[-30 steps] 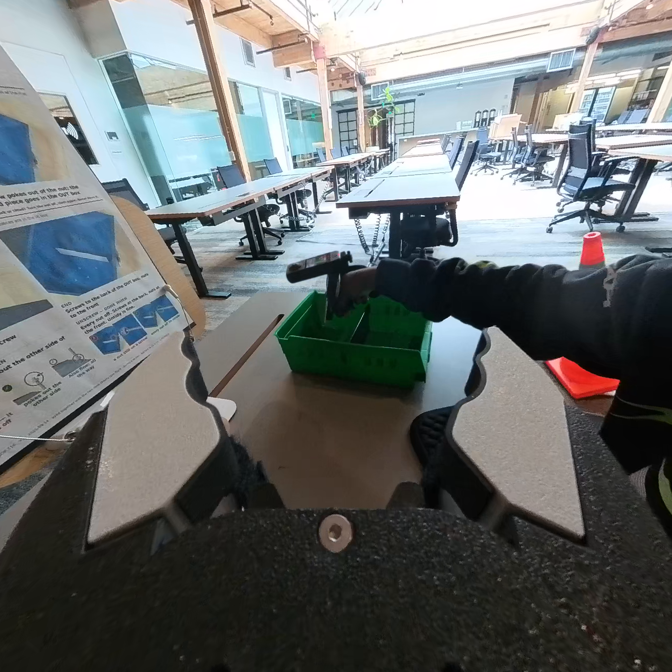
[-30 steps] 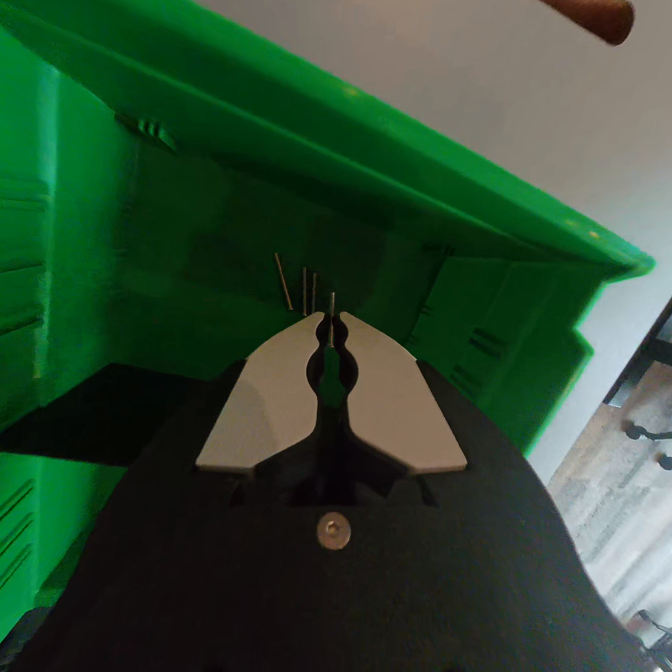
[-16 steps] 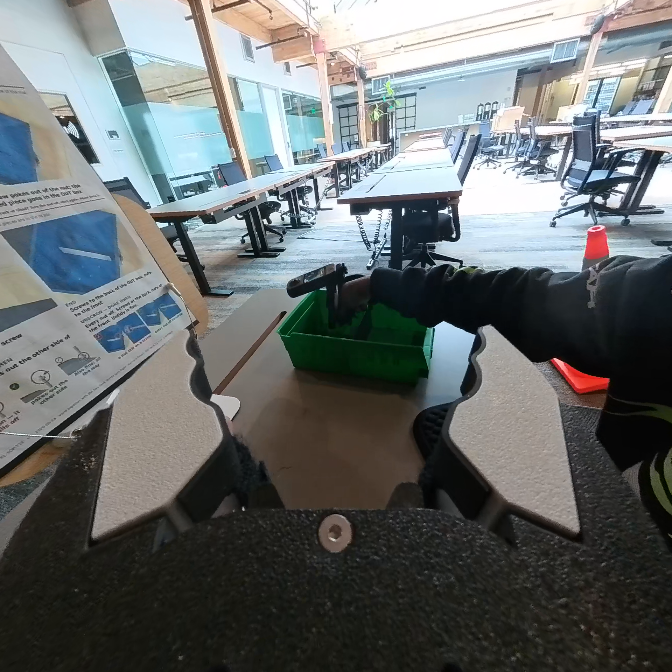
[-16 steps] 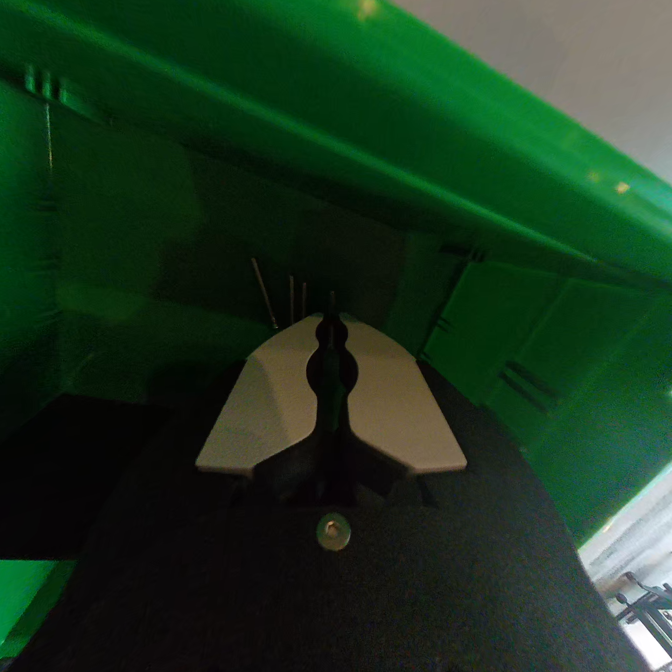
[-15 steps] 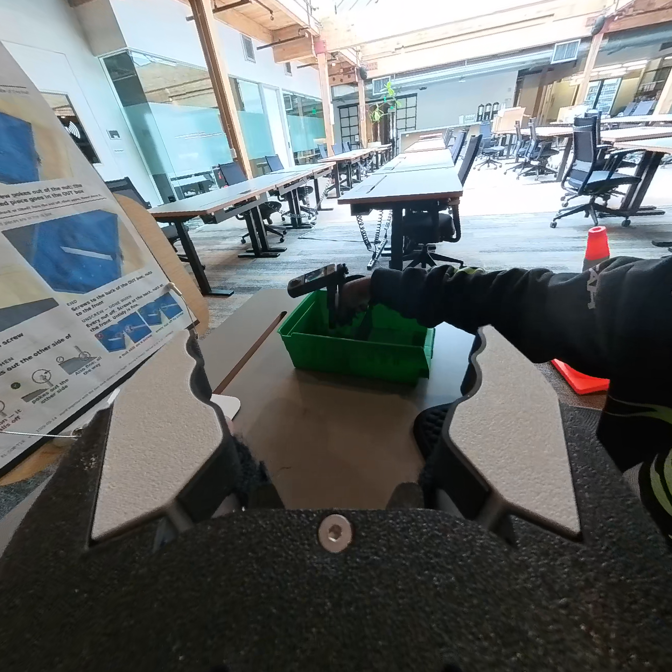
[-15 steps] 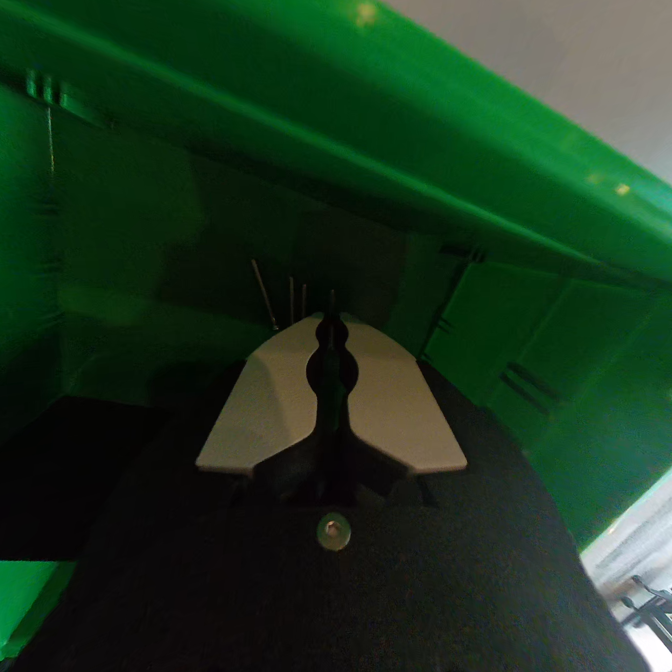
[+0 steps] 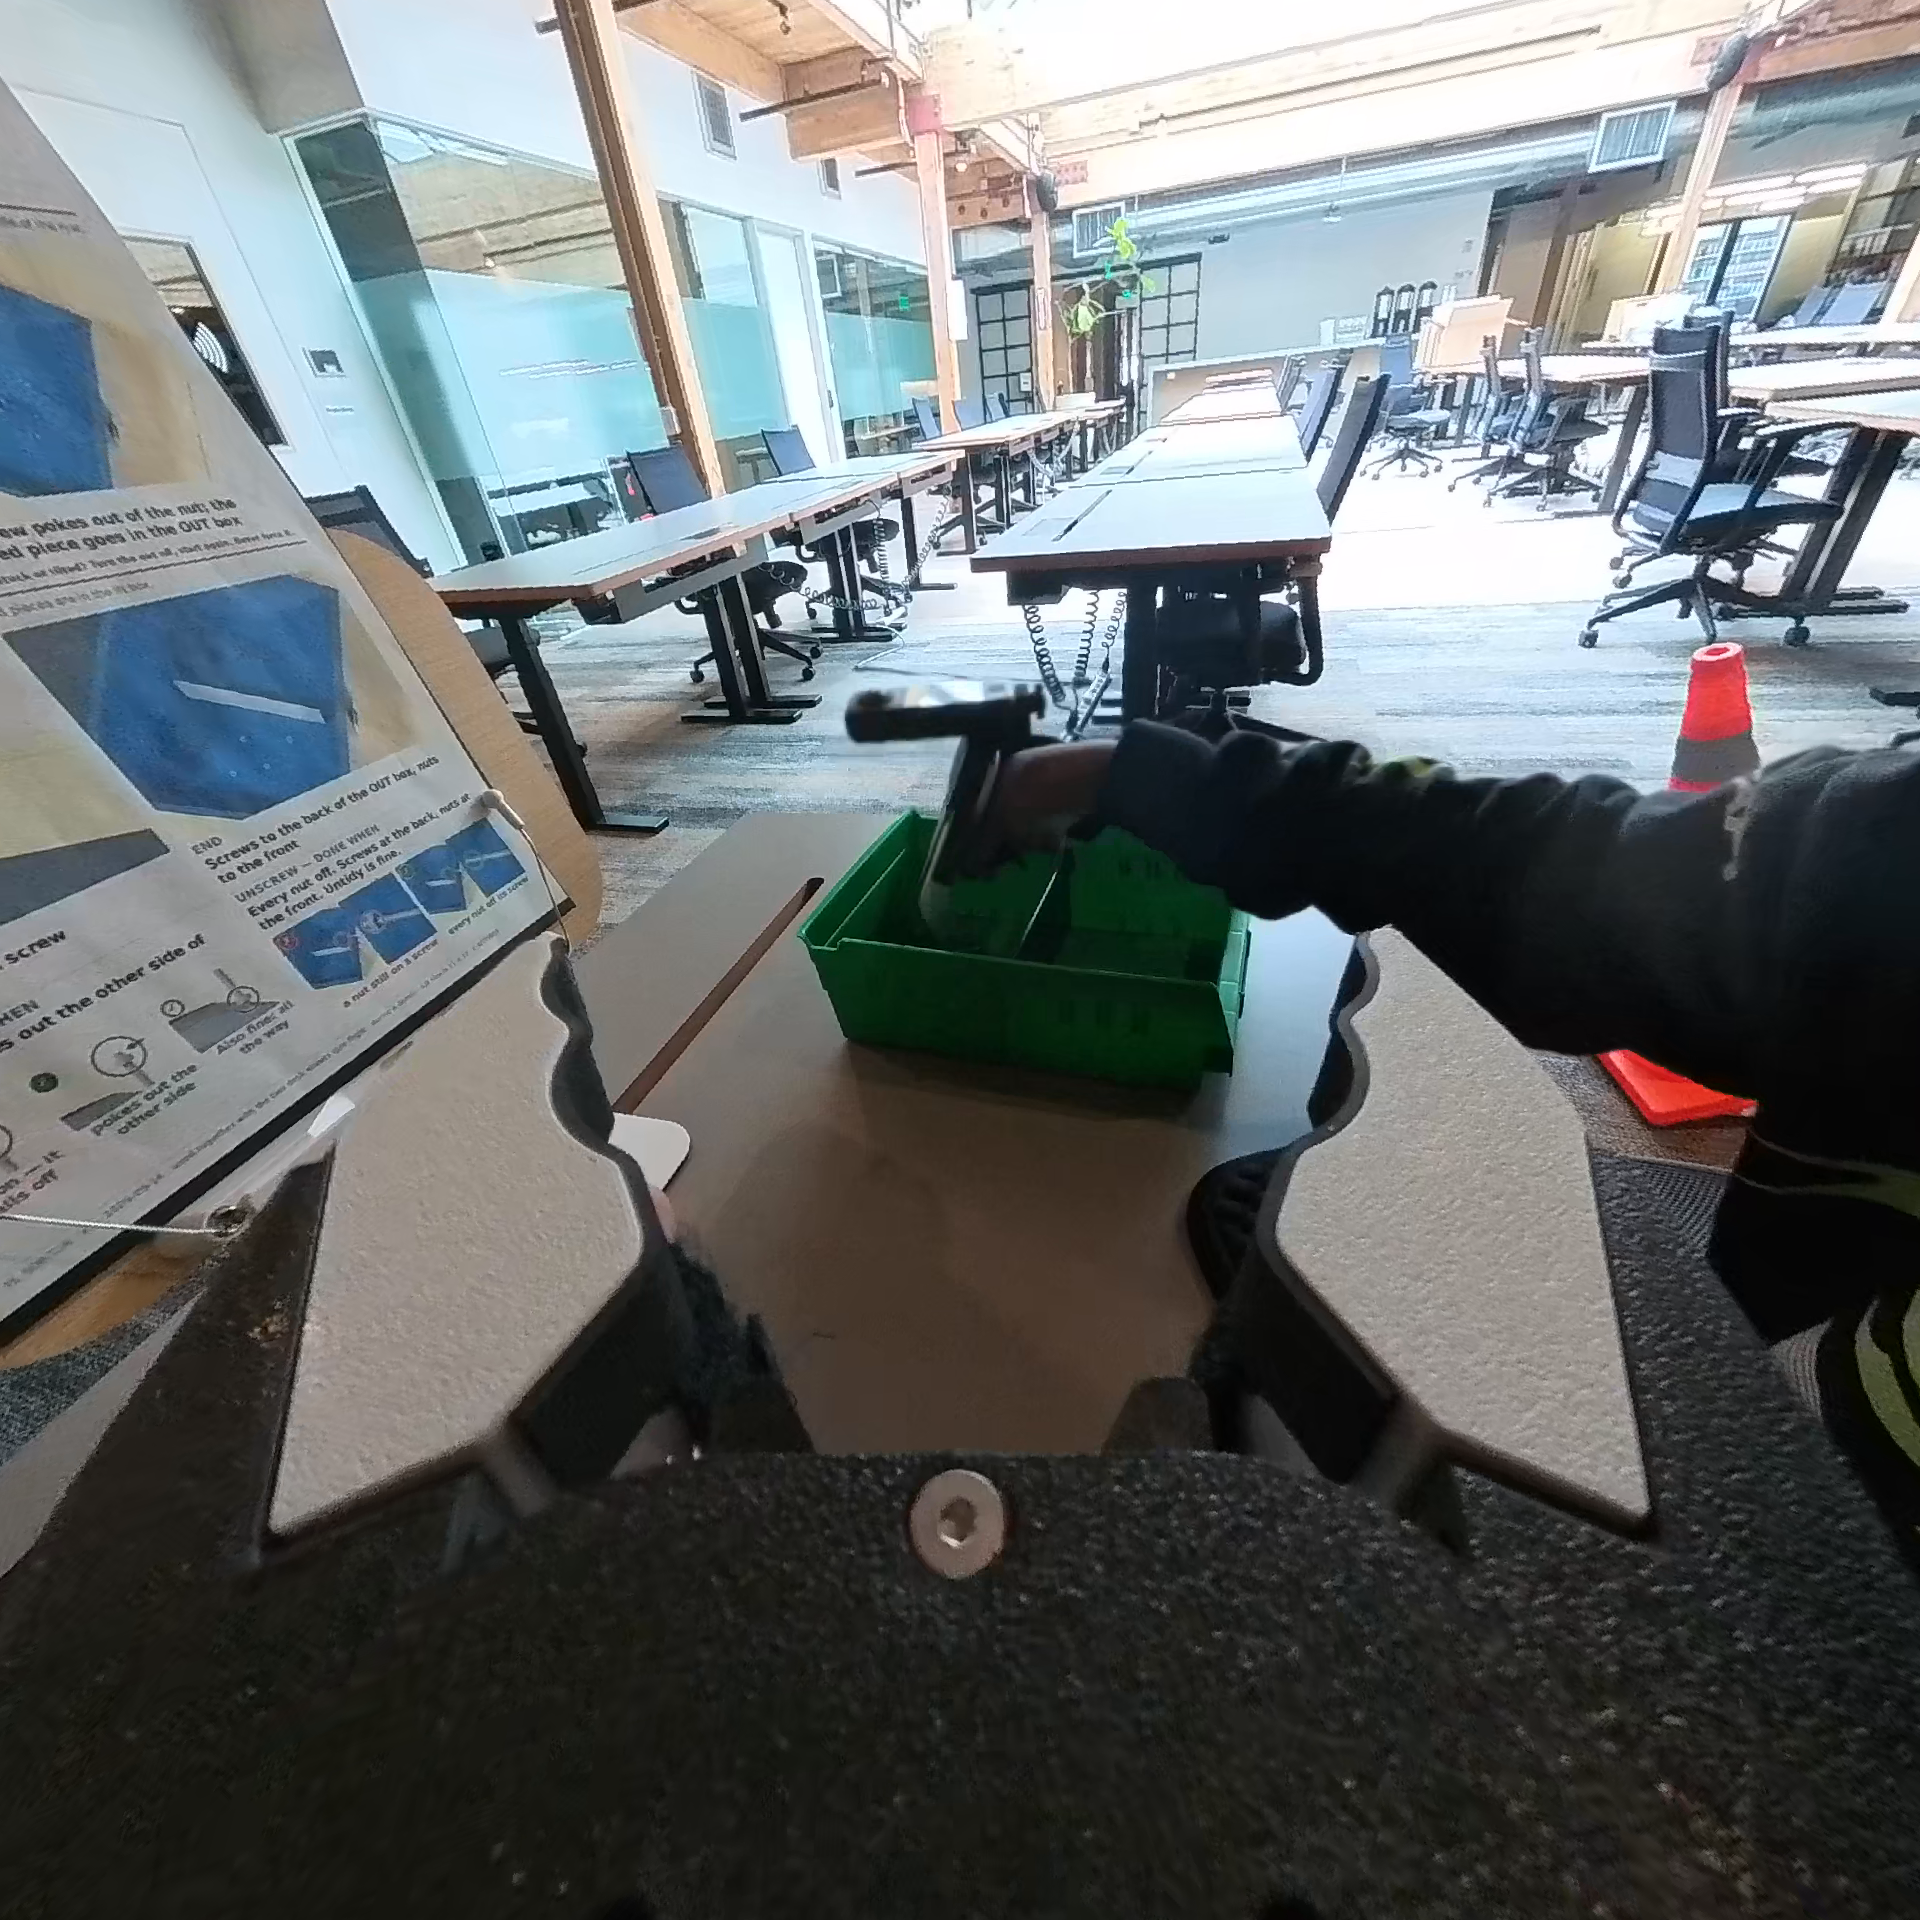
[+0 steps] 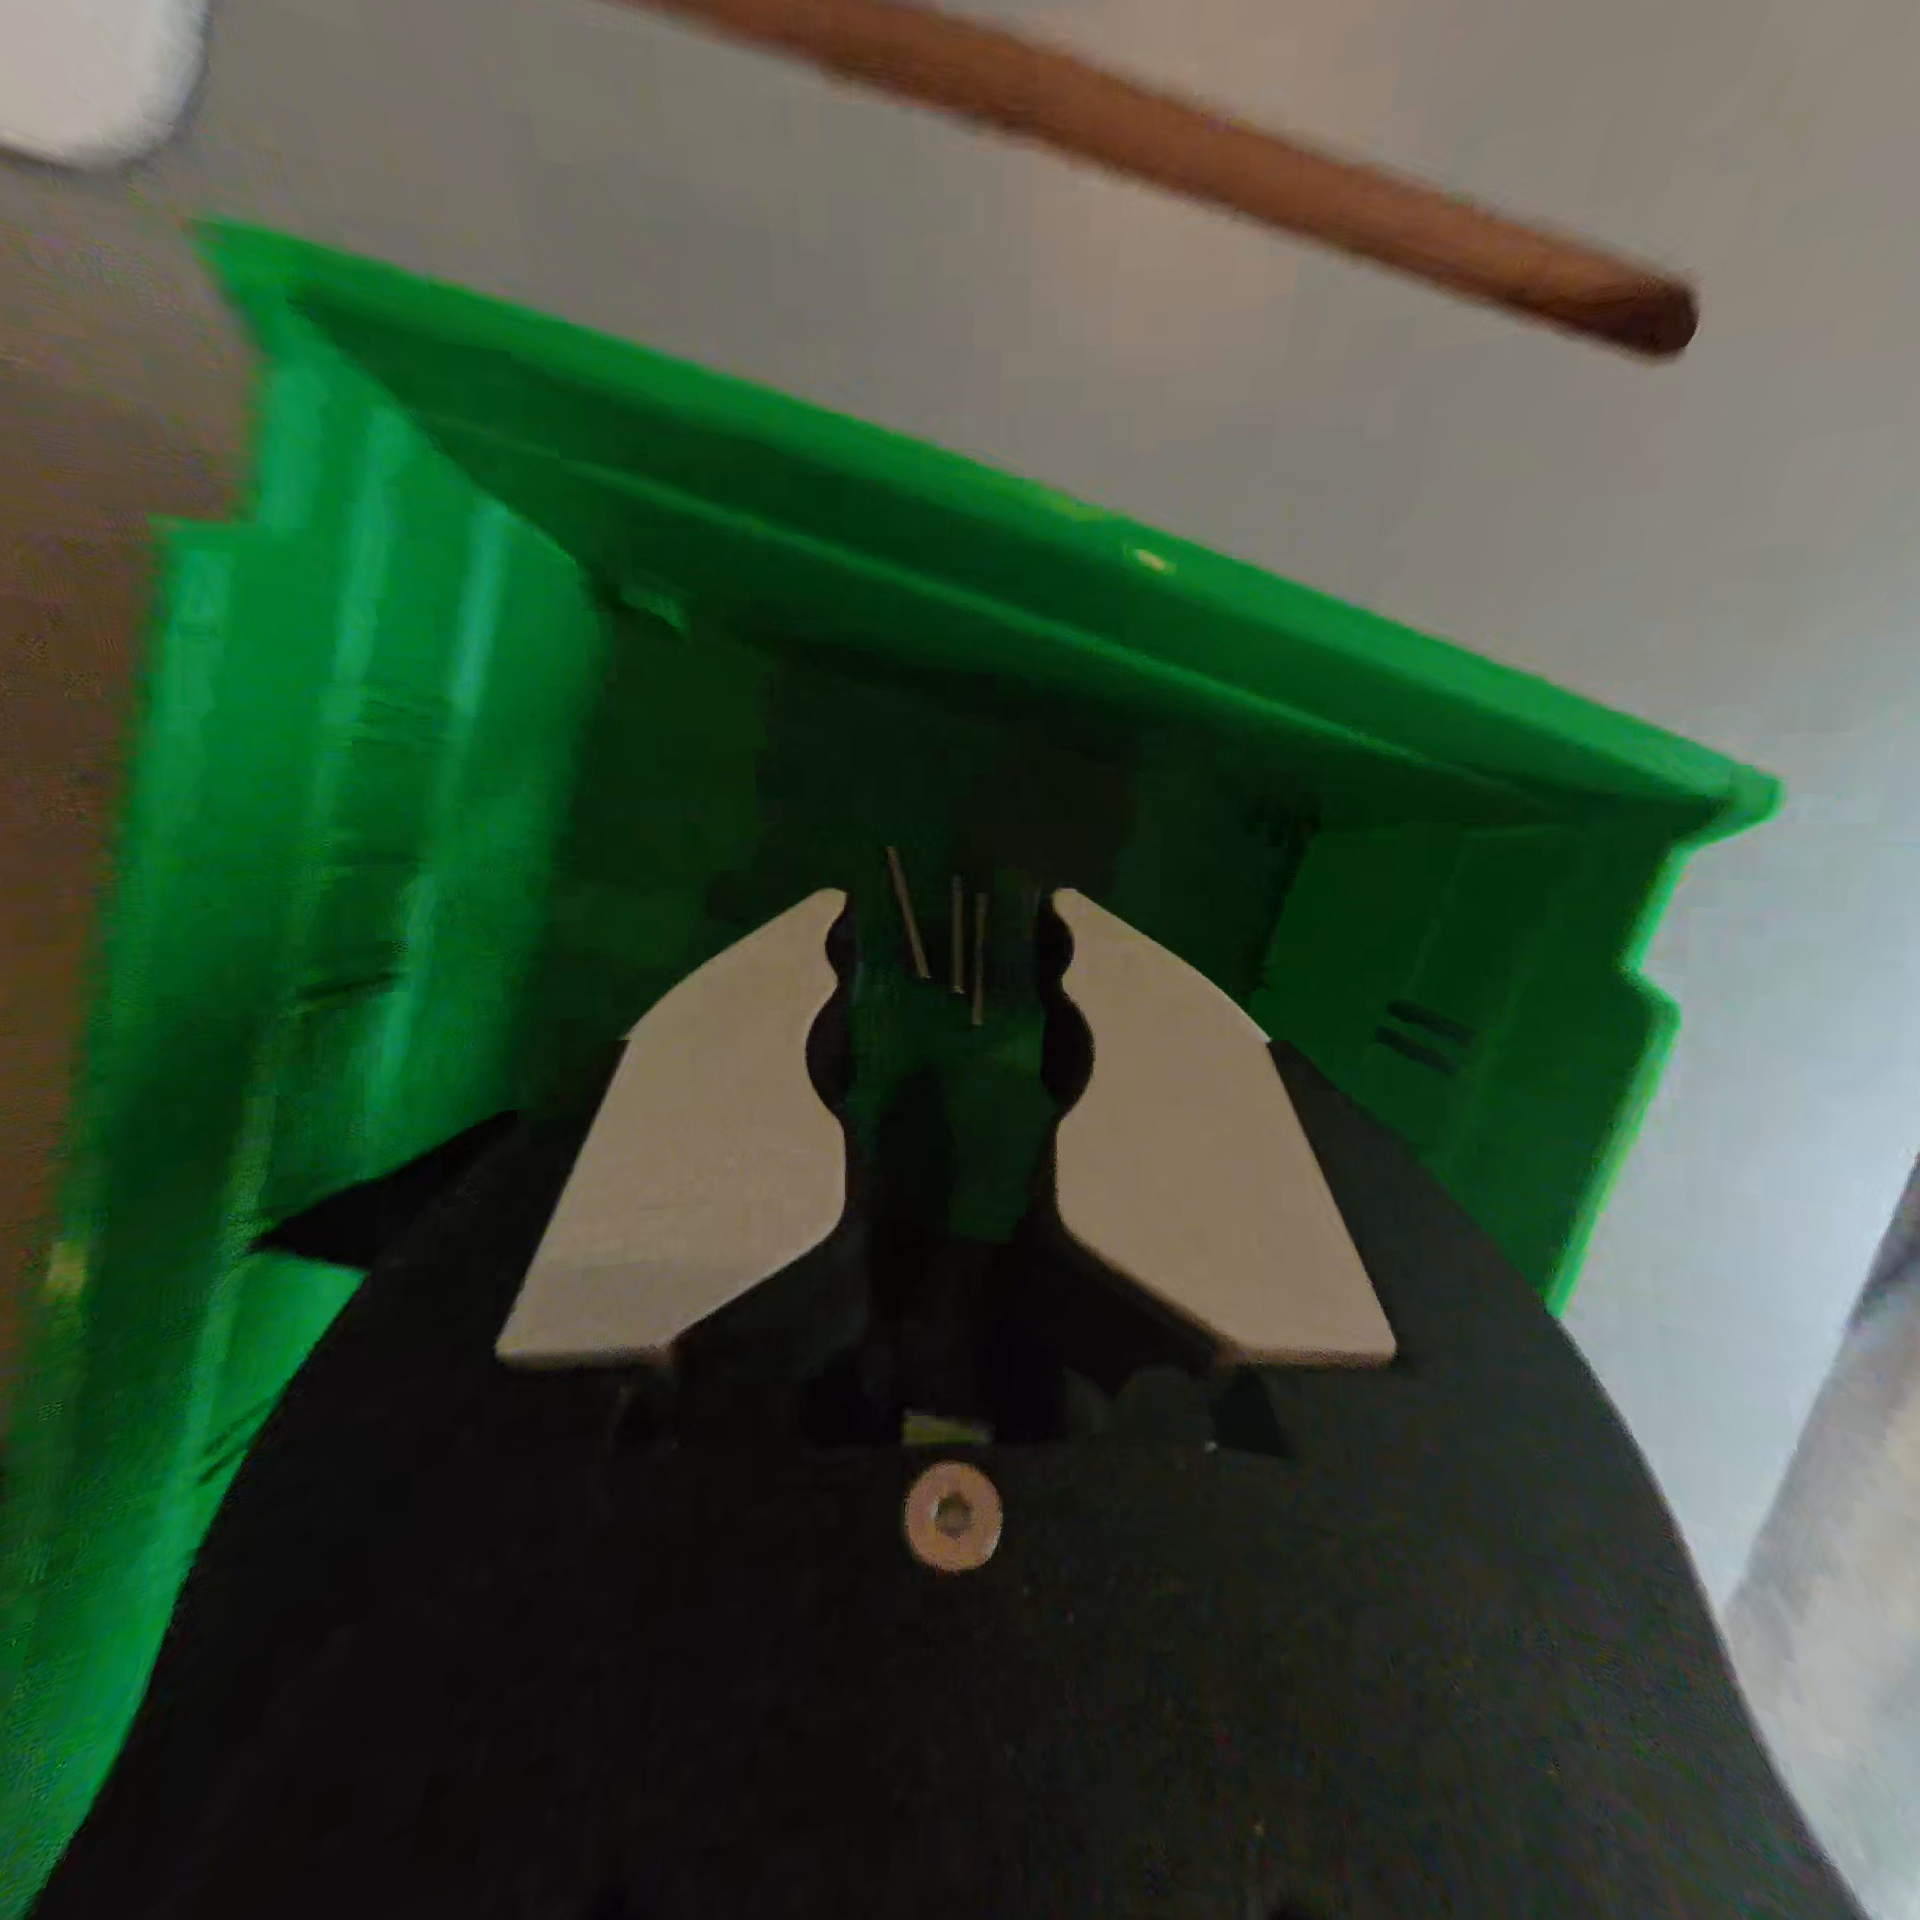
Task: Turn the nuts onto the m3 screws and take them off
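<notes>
Green bin sits on the dark surface toward its far edge, split by a divider into compartments. Right wrist view: three thin metal screws lie loose on the bin floor close under the bin's long wall; a fourth is too blurred to confirm, and nuts can't be made out. Right gripper is down inside the bin, fingers partly open, gripping nothing; the screws show in the gap just beyond the tips, not touching either finger. Tight room there: bin walls on the left, ahead and right. Left gripper hangs over the near part of the surface, fingers spread wide with nothing between them, well apart from the bin, bare surface in between. An instruction sheet stands at the surface's left edge, next to the left finger. A slot runs through the surface left of the bin.
</notes>
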Available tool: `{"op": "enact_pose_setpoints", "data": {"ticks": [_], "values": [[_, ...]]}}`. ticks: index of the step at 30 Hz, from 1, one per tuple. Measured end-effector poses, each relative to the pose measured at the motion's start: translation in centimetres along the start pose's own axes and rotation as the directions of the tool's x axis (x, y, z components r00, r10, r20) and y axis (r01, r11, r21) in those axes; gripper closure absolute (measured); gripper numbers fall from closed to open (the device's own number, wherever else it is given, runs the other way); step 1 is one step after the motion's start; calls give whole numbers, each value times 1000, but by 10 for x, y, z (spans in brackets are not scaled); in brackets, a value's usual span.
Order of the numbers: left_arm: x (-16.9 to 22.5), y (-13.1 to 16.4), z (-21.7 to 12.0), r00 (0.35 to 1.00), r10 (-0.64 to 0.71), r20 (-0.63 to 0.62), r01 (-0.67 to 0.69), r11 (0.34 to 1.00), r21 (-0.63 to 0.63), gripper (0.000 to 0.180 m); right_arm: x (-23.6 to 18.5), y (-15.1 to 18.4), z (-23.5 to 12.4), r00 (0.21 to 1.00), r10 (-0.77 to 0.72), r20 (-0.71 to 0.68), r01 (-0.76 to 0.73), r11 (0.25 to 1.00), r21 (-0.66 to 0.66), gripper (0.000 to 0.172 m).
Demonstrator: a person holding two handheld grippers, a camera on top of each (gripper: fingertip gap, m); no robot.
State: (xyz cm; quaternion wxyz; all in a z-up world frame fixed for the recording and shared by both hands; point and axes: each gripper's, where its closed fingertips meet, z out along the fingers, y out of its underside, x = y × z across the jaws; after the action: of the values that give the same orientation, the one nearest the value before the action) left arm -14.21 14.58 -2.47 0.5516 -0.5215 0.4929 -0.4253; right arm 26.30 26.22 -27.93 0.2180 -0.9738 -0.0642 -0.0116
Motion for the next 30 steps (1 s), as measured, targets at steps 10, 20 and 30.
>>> {"op": "enact_pose_setpoints", "data": {"ticks": [10, 20, 30], "values": [[-3, 0, 0, 1000, -5, 20, 5, 1000, -2, 52, -76, -32, -125, 994, -81, 75, 27, 837, 547, 116], [-19, 4, -14, 979, 10, 204, 10, 995, -96, 60, -142, 4, -211, 982, -161, -103, 184, 645, 742, 105], [-24, 76, -124, 796, 44, 604, 144, 955, -259, 67, -168, 63, -203, 988, -66, -143, 152, 638, 755, 104]]}}
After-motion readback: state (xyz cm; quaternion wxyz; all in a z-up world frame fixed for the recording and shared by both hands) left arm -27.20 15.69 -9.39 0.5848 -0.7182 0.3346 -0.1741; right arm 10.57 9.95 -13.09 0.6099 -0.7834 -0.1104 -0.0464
